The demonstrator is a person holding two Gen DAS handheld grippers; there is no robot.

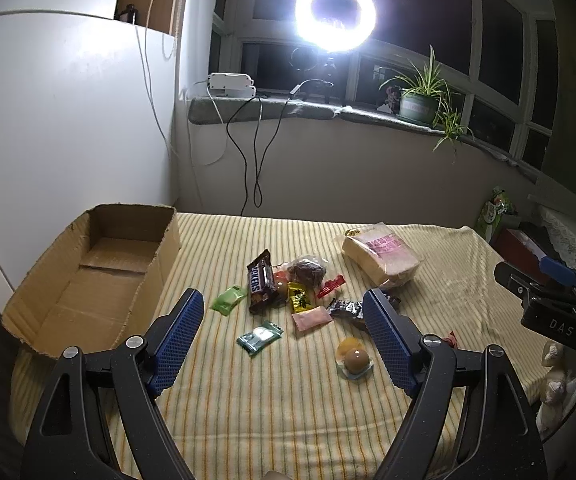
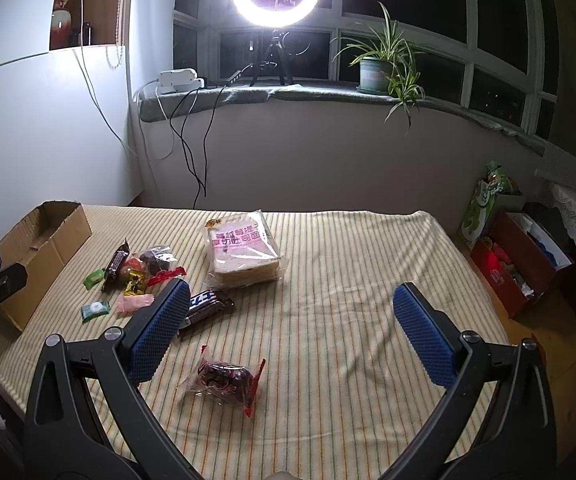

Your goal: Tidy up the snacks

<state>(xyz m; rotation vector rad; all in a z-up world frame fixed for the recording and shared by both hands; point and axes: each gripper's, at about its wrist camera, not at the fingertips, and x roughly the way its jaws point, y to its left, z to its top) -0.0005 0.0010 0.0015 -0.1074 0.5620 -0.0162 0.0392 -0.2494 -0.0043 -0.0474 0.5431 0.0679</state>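
Observation:
Several wrapped snacks lie on a striped cloth (image 1: 268, 400): a Snickers bar (image 1: 261, 285), a green sweet (image 1: 228, 299), a teal sweet (image 1: 260, 336), a pink packet (image 1: 311, 319), a clear pack with round brown balls (image 1: 355, 357) and a bag of sliced bread (image 1: 381, 257). An open empty cardboard box (image 1: 100, 276) stands at the left. My left gripper (image 1: 284, 300) is open above the snack pile, holding nothing. My right gripper (image 2: 291, 294) is open over bare cloth; a dark red-wrapped snack (image 2: 224, 378) lies below it, the bread (image 2: 244, 250) beyond.
A wall and windowsill with a ring light (image 1: 335, 14), cables and a potted plant (image 1: 417, 106) lie behind the table. A red box (image 2: 523, 260) and green bag (image 2: 483, 204) sit on the floor at the right. The right gripper's body (image 1: 559, 304) shows in the left wrist view.

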